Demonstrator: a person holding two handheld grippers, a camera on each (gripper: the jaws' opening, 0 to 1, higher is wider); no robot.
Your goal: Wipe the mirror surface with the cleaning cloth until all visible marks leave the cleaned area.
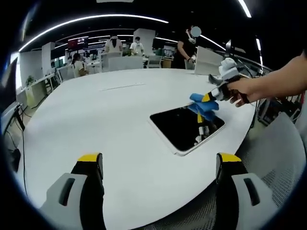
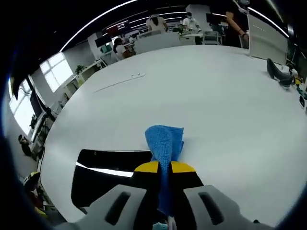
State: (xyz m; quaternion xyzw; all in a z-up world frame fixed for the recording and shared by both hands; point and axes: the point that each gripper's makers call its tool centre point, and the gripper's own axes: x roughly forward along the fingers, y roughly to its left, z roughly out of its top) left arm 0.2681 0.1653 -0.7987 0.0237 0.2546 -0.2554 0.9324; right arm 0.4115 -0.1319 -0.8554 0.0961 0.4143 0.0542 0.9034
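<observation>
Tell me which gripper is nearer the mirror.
Right. The right gripper, shut on the blue cloth, hangs over the mirror; the left gripper, jaws apart, sits back from its near edge.

A: Right gripper (image 2: 164, 167), yellow-tipped jaws closed on a blue cleaning cloth (image 2: 164, 141); the cloth fans out ahead of the tips.

B: And the mirror (image 2: 108, 175)?

A: Flat on the white table (image 2: 216, 96), left of the jaws; dark glass, a light streak reflected; the cloth's edge at its near corner.
</observation>
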